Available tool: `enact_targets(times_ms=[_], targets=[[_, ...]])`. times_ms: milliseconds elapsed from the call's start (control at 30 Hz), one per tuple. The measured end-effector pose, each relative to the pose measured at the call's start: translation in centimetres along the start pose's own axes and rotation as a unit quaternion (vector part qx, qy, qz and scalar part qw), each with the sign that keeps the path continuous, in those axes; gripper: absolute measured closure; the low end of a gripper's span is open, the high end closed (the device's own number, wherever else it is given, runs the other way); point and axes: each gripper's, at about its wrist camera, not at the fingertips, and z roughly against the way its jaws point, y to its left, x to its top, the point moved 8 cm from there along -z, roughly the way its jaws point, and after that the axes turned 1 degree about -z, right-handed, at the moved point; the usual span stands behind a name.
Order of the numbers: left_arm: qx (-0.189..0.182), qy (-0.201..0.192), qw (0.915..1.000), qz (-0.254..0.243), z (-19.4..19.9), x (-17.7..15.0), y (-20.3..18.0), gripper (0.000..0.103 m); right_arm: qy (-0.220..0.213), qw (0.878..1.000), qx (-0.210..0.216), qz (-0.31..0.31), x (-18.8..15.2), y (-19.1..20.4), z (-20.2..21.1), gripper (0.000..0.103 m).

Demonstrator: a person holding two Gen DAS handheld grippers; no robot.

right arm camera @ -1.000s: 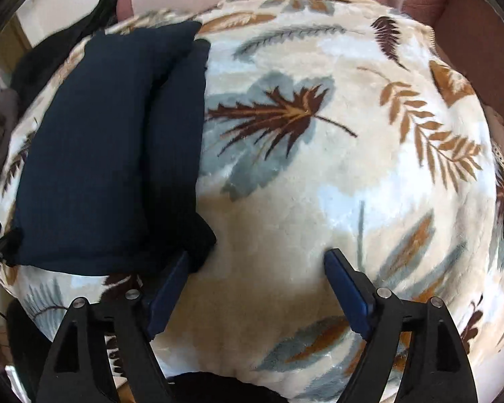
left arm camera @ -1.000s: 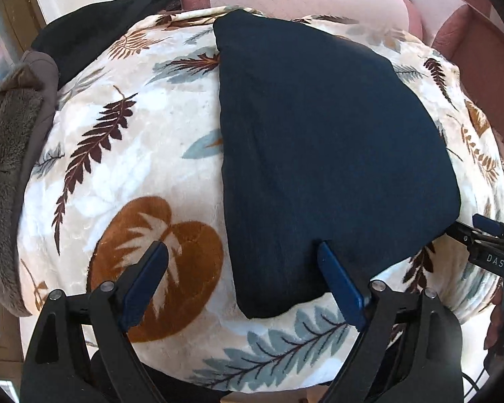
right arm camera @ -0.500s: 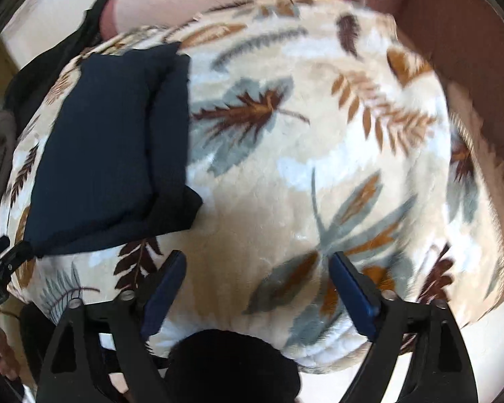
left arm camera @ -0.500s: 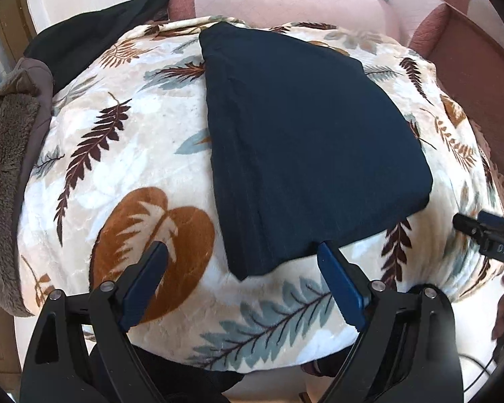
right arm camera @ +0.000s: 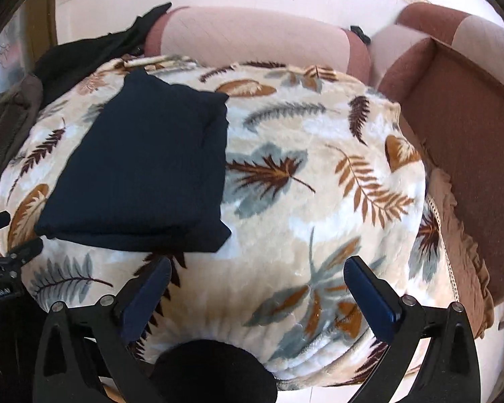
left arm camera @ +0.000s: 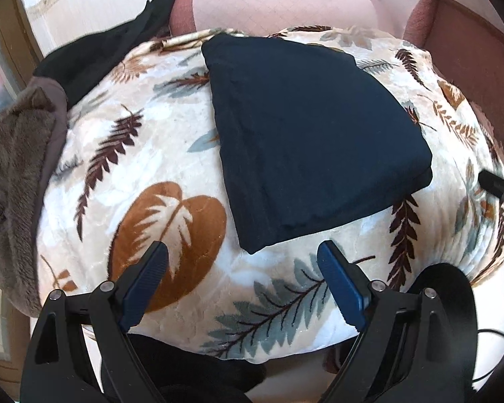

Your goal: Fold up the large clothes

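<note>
Left hand-held gripper point(left arm camera: 242, 278), right hand-held gripper point(right arm camera: 257, 294): black angular frames, silver screws, blue ribbed finger pads point(left arm camera: 341, 290).

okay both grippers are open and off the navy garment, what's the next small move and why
Probably lift both away and leave it. The navy garment already lies as a neat rectangle on the leaf blanket, edges stacked. The left gripper and right gripper are open, touching nothing, so no further fold looks needed.

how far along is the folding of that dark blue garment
Done: the dark blue garment lies as a compact layered rectangle on the leaf-print blanket. In hand: nothing; the left gripper and right gripper are both open, short of the cloth. Left: apparently only tidying, if anything; the black clothing beyond may be next.
</note>
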Motion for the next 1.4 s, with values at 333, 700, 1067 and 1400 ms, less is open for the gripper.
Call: enact_targets(times_ms=[333, 700, 1067, 1400], targets=[[-0.009, 0.000, 1.0000, -0.001, 0.4, 0.3, -0.9, 0.012, -0.010, 1.000, -0.010, 0.004, 0.3, 0.0, 0.2, 0.000], [-0.029, 0.003, 0.9996, 0.004, 0.6, 0.7, -2.0, 0.011, 0.006, 1.000, 0.005, -0.018, -0.6, 0.0, -0.1, 0.000], [-0.041, 0.009, 0.9989, 0.020, 0.8, 0.5, -1.9, 0.011, -0.001, 1.000, 0.018, -0.009, -0.3, 0.7, 0.5, 0.000], [-0.041, 0.007, 0.9990, 0.017, 1.3, 0.7, -2.3, 0.011, 0.001, 1.000, 0.016, 0.007, -0.4, 0.5, 0.5, 0.000]])
